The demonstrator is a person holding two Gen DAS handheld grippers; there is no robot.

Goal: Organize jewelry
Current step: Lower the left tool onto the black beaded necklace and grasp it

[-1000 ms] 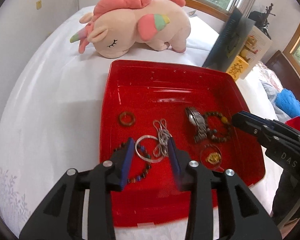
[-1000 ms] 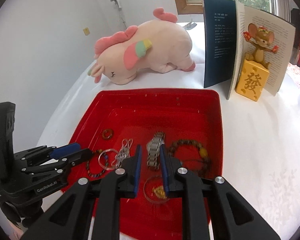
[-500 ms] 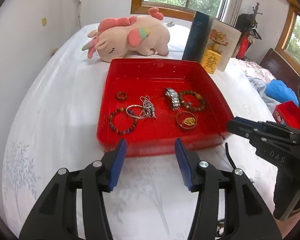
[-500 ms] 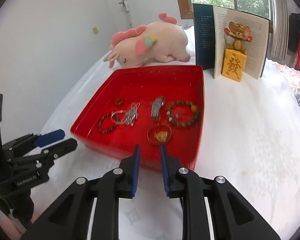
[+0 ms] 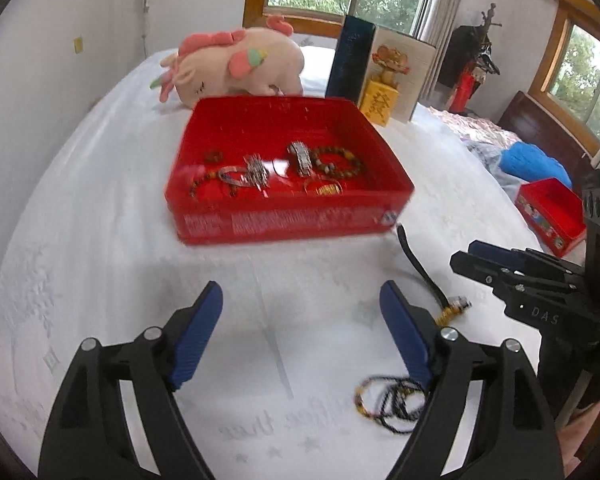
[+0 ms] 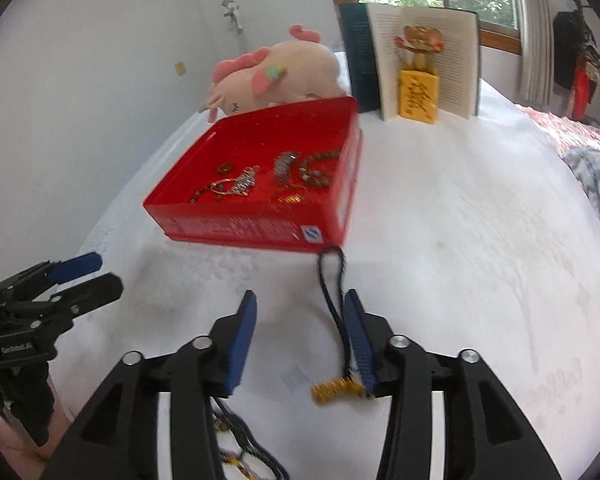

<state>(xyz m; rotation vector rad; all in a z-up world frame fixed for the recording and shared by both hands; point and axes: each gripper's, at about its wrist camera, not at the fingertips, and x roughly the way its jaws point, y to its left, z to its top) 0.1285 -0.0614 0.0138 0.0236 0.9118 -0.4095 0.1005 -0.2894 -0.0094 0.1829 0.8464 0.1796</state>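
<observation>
On the white bedspread [image 5: 100,240], a red tray [image 5: 284,220] sits beyond both grippers and holds the sorted jewelry. Left to right inside it: a small brown ring [image 5: 213,156], a dark beaded bracelet [image 5: 204,184], a silver bangle [image 5: 230,174] overlapped by a silver chain [image 5: 256,172], a metal watch [image 5: 300,158], a brown bead bracelet [image 5: 336,162] and a gold piece [image 5: 326,190]. Motion blur softens these items; finer detail cannot be made out.

Left gripper [image 5: 300,334]: blue fingers spread wide, nothing between them, hovering over bare bedspread in front of the tray. A multicoloured cord bracelet [image 5: 388,404] lies beside its right finger, partly hidden behind that finger.

Right gripper [image 6: 300,328]: fingers at a moderate opening, holding nothing. A black braided cord [image 6: 332,288] runs from the tray's near corner down to a gold coil charm [image 6: 334,391]; its lower stretch lies against the inner face of the right finger. Whether it touches the finger cannot be told. Further dark cords [image 6: 244,440] at the bottom edge are cut off by the gripper body.

Behind the tray lie a pink plush unicorn [image 5: 236,66], an open book [image 6: 420,68] standing upright and a yellow figurine block [image 6: 417,96]. At far right a small red box [image 5: 552,212] is partly hidden by the right gripper.
</observation>
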